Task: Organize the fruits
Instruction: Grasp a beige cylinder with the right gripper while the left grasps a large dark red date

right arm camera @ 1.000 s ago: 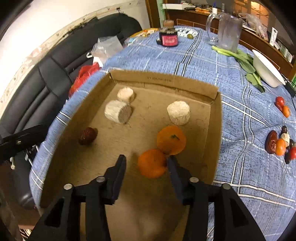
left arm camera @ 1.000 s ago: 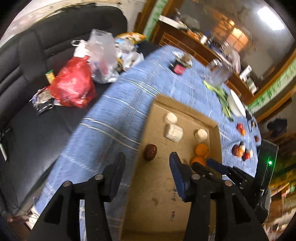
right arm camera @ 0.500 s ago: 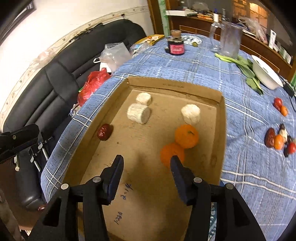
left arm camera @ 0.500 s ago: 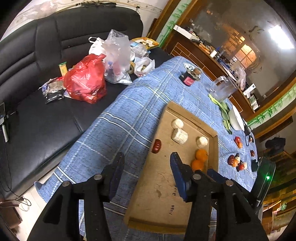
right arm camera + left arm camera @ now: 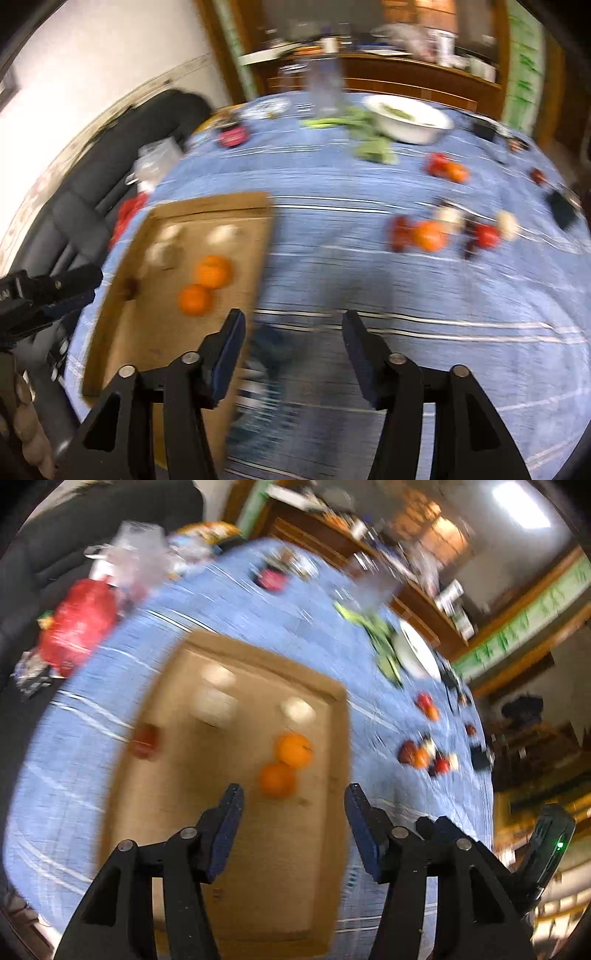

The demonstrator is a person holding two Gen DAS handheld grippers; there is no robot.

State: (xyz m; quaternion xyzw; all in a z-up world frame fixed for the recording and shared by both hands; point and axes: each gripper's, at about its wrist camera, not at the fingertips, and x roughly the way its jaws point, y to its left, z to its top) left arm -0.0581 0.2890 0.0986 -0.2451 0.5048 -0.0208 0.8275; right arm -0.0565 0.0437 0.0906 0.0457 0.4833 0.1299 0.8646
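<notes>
Both views are motion-blurred, so fine detail is uncertain. The left gripper [image 5: 293, 801] hangs above the cardboard tray [image 5: 338, 760] with its jaws spread wide and nothing between them. The right gripper [image 5: 291, 325] is likewise wide and empty, over the blue checked tabletop [image 5: 369, 288] just beside the tray's right wall.

Inside the tray two oranges [image 5: 286, 764] lie touching each other, with three pale round pieces [image 5: 218, 698] toward the far end and a dark red fruit [image 5: 146, 738] near the left wall. What the pale pieces are cannot be told. The fruit left to sort lies loose on the cloth, well apart from the tray: a cluster of red, orange and pale fruits [image 5: 443, 230], and a smaller red-and-orange pair [image 5: 447, 170] nearer the white bowl [image 5: 408, 120].

The step in hand looks like a reach by the right gripper for the next loose fruit. To do it well, I would single out an outer piece of the cluster, such as the small orange one [image 5: 428, 236], so that the fingers straddle only it. Come down from above with the jaws wide, slow before contact so that the neighbours are not nudged and sent rolling, and close gently on the widest part.
</notes>
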